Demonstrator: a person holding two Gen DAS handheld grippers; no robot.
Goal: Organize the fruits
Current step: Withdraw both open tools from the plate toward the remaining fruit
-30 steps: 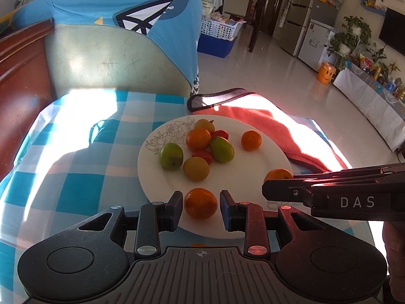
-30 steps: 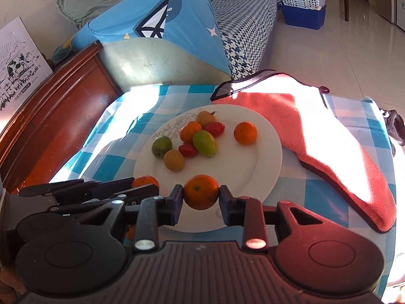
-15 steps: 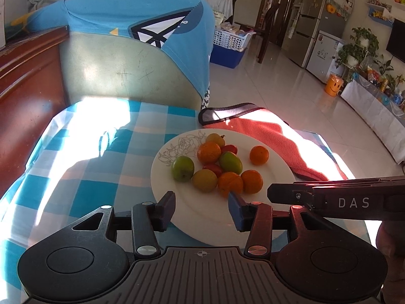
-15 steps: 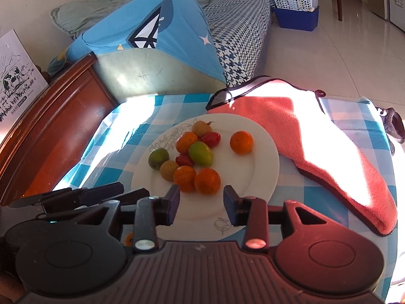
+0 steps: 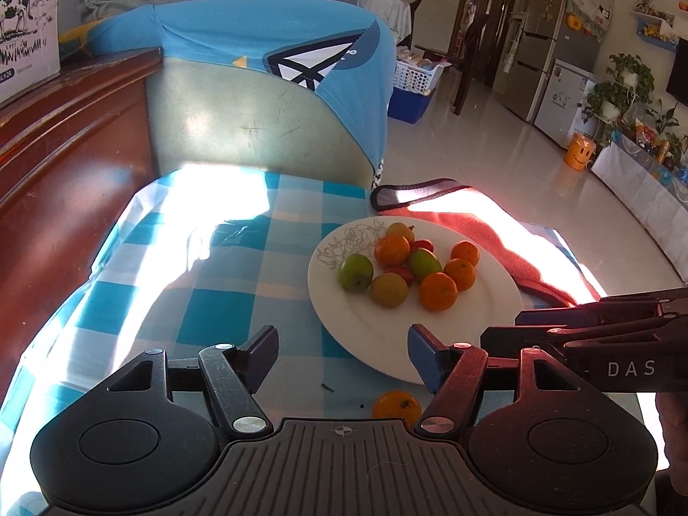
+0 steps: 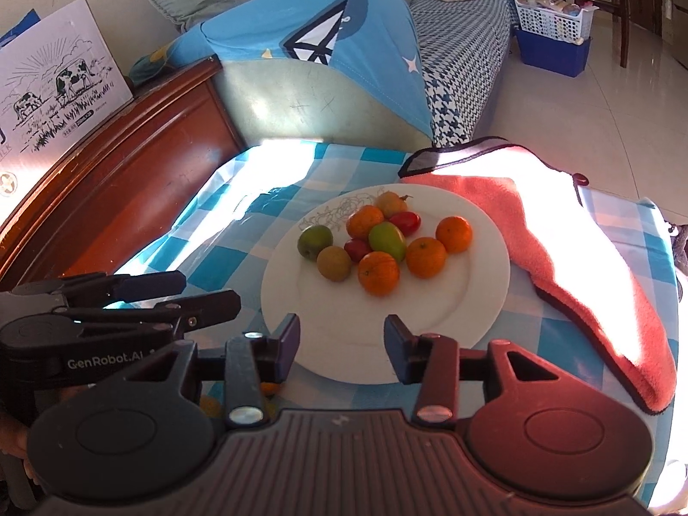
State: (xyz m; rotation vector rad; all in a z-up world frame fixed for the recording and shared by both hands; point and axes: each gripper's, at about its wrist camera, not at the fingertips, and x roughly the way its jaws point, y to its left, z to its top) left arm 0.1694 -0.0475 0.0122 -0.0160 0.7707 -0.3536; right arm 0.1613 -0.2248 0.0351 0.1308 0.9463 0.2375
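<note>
A white plate on the checked tablecloth carries a cluster of fruit: several oranges, green and yellowish fruits and small red ones. One more orange lies on the cloth just off the plate's near rim; in the right wrist view it peeks out from under a finger. My left gripper hovers at the plate's near left edge, jaws opening with nothing between them. Beside it, my right gripper is over the near rim, its jaws also opening and empty.
A coral towel lies right of the plate. Behind the table stands a sofa arm under a blue cloth, and dark wooden furniture runs along the left. Bare tablecloth stretches left of the plate.
Each gripper held an orange a second ago. Both let go, the two oranges now rest against the cluster on the plate, and both grippers have drawn back with jaws wider.
</note>
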